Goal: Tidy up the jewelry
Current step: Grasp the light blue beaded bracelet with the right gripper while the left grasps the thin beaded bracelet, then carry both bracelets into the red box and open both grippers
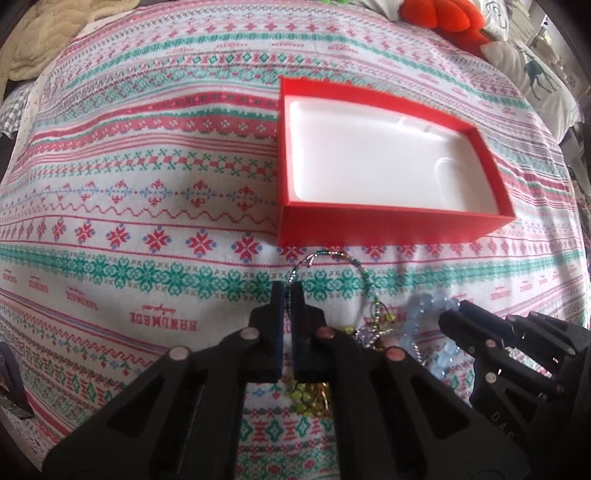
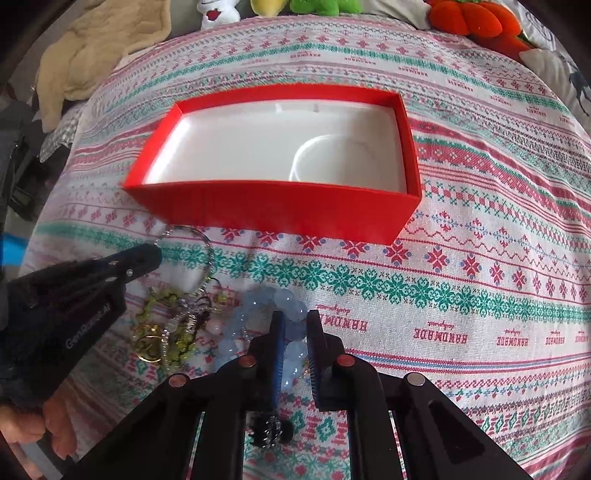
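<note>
A red box (image 1: 391, 223) with a white empty inside sits on the patterned bedspread; it also shows in the right wrist view (image 2: 273, 208). My left gripper (image 1: 290, 291) is shut on a thin beaded chain necklace (image 1: 332, 254), whose loop (image 2: 207, 254) lies in front of the box. My right gripper (image 2: 293, 319) has its jaws narrowly apart around a pale blue bead bracelet (image 2: 258, 302), also seen beside the right gripper in the left wrist view (image 1: 417, 321). A tangle of green and gold jewelry (image 2: 162, 332) lies between the grippers.
The patterned bedspread (image 1: 147, 184) covers the bed. An orange plush toy (image 2: 469, 18), a beige blanket (image 2: 96, 48) and pillows lie at the far edge. A black beaded piece (image 2: 269, 432) lies under my right gripper.
</note>
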Available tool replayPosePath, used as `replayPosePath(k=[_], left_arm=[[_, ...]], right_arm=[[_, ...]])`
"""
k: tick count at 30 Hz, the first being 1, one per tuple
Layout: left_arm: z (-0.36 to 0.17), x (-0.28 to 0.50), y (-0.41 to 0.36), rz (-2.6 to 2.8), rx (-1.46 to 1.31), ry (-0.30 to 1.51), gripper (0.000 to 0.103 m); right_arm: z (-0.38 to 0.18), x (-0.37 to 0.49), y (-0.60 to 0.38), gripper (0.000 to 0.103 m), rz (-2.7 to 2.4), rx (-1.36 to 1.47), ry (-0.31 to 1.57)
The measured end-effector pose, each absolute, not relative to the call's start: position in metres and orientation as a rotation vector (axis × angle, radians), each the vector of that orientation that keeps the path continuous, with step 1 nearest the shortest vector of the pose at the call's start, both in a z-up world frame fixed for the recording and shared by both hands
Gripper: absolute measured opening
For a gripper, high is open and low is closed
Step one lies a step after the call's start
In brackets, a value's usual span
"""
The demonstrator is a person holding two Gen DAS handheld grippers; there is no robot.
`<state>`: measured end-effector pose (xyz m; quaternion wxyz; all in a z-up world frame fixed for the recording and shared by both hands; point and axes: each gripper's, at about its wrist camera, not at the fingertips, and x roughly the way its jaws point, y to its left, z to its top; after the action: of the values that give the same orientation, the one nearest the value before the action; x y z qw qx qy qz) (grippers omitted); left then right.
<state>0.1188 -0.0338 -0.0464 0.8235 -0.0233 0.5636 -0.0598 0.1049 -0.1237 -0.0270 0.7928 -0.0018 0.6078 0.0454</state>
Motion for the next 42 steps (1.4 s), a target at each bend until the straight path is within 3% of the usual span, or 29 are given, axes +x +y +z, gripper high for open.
replayPosePath(k=[25,37,42], left_arm=[[0.023,0.083,-0.012,-0.221,-0.141,1.059,0.004],[0.022,0.086,-0.005,-0.217,-0.124,1.069,0.004],[0.020,0.087,-0.005,-0.216,-0.121,1.075,0.004]], right_arm=[[0.092,0.089,-0.158,0.011,0.162,0.118,1.041],[0.106,0.126,-0.148,0.011,0.190,0.170,0.945],[0.083,0.145,-0.143,0.011,0.208,0.195,0.951]])
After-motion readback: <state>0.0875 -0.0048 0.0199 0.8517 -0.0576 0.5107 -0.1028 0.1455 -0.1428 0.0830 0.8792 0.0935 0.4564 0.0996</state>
